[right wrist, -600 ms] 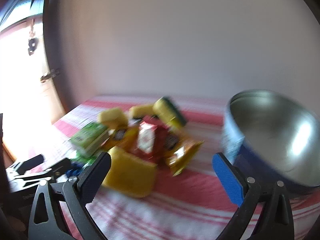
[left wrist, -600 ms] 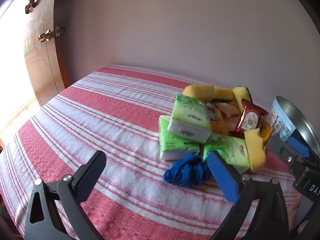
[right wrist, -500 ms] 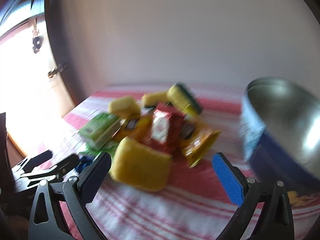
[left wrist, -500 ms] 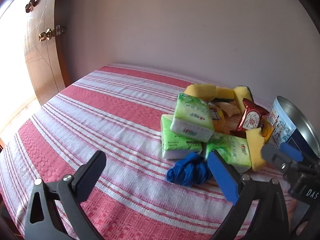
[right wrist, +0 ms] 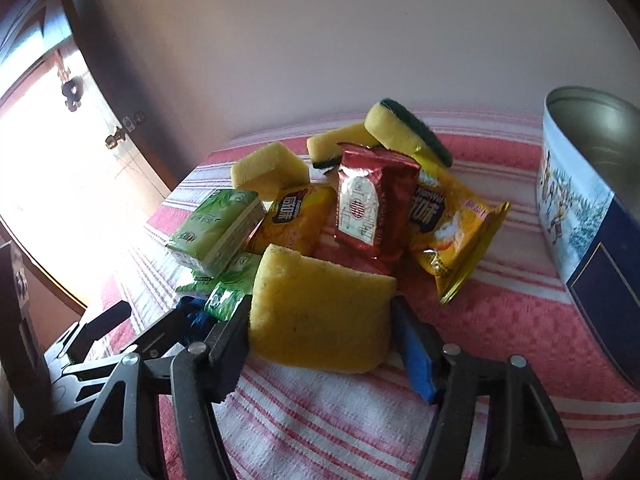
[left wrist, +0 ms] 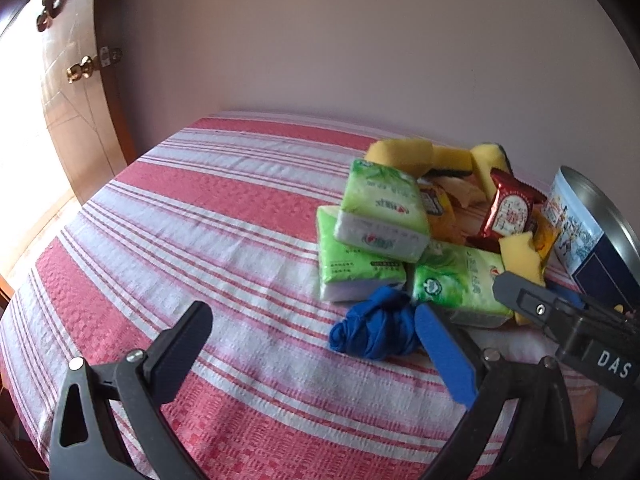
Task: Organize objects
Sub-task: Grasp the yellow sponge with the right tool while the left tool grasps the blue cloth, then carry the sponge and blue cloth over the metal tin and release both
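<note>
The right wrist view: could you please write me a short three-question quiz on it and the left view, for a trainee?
1. Multiple choice: what lies between the fingers of the right gripper?
A. red packet
B. yellow sponge
C. orange snack bag
2. True or false: the tin stands with no lid on it.
3. Fill in: the crumpled cloth next to the green tissue packs is ___ in colour.

Key: 1 B; 2 true; 3 blue.
</note>
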A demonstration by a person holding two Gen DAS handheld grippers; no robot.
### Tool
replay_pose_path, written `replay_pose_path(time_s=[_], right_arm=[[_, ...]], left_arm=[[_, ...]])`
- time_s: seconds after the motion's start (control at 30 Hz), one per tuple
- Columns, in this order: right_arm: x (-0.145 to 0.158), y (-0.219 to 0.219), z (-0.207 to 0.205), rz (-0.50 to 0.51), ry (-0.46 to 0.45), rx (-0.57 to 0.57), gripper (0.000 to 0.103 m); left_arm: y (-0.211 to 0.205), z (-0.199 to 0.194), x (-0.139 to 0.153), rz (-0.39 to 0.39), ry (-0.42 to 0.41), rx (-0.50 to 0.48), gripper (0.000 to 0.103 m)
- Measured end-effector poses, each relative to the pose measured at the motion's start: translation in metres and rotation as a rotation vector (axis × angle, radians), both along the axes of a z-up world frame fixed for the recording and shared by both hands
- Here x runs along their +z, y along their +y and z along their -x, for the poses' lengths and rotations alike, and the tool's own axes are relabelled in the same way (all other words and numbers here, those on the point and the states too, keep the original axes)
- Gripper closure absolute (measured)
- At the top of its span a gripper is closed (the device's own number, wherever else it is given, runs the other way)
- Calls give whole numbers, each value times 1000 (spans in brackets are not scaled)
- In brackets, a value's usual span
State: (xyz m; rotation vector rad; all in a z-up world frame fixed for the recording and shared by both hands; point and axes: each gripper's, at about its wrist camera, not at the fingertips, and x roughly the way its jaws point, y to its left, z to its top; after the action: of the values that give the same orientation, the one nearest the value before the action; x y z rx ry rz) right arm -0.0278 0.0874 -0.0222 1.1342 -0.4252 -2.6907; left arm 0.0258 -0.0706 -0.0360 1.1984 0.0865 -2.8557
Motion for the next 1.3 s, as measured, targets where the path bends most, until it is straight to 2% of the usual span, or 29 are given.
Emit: replay_pose_path(time_s=[0.13, 0.3, 0.33, 0.47, 0.53, 0.57, 0.7, 0.77, 0.8, 0.9, 1.03, 1.23, 1.3], right_arm=[[11, -1, -12, -42, 53, -19, 37], [32, 8, -34, -106, 169, -116, 37], [34, 4, -35, -115, 179, -134, 37], [36, 21, -34, -105, 170, -150, 37], [36, 22, -33, -105, 169, -152, 37], [37, 22, -34, -110, 173, -155, 37], [41, 24, -39, -129, 193, -170, 37], [40, 26, -42, -126, 194, -172, 37], [41, 27, -43, -126, 196, -174, 37], [44, 30, -47, -131, 214, -188, 37], [55, 36, -58, -134, 263, -211, 37], [74, 45, -75, -203, 345, -267, 37], [80, 54, -81, -222, 372, -304, 37]], left_arm=[[1, 3, -4, -49, -24, -15, 0], [-1, 5, -12, -135, -72, -61, 1], [-1, 6, -15, -160, -90, -77, 3], [3, 2, -14, -170, -80, -94, 10], [5, -1, -12, -203, -68, -140, 36], [8, -3, -12, -225, -69, -172, 41], [21, -7, -11, -168, -79, -203, 44], [20, -7, -12, -154, -79, -184, 61], [19, -8, -12, -172, -78, -185, 73], [17, -12, -12, -205, -77, -183, 73], [19, -21, -9, -210, -53, -172, 73], [31, -34, 18, -205, 86, -184, 73], [32, -19, 29, -195, 128, -197, 73]])
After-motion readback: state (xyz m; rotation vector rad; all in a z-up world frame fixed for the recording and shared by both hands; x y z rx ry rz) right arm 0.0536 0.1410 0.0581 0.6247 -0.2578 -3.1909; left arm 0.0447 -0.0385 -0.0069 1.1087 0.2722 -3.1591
